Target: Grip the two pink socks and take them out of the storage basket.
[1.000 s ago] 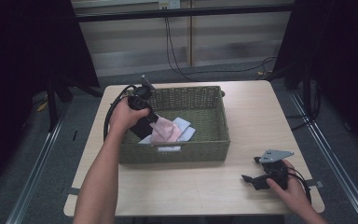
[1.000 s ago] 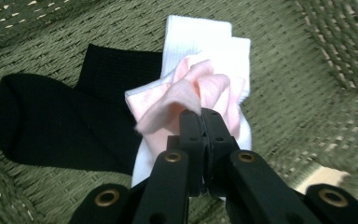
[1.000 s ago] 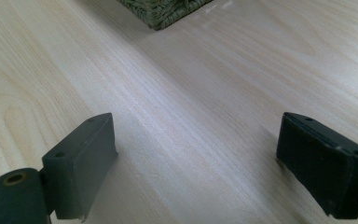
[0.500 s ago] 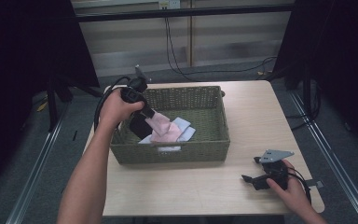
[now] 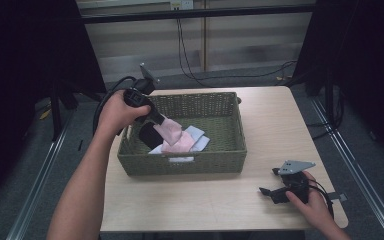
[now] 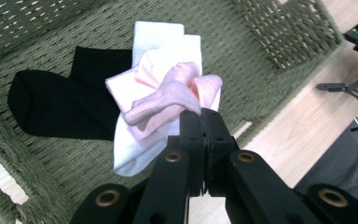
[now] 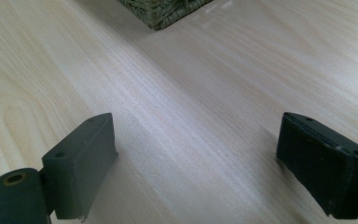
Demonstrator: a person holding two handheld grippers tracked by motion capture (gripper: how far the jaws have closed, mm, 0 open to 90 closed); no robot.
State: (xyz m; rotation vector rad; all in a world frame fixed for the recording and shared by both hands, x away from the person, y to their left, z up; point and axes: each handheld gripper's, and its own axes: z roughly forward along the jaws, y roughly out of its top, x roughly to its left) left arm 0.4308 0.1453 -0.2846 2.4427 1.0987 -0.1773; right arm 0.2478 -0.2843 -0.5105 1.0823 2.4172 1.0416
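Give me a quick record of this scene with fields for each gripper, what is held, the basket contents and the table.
left gripper: jaws shut on the pink sock, above the basket
right gripper: jaws open, nothing between them, low over the table
in basket: black sock, white sock
pink sock: partly lifted, lower end on the pile

The left forearm reaches up from the lower left, its hand wrapped round the left claw, which tilts down to the right; its jaws are pressed together, pinching a pink sock; the right hand grips the right claw low at the right, level, jaws wide apart.
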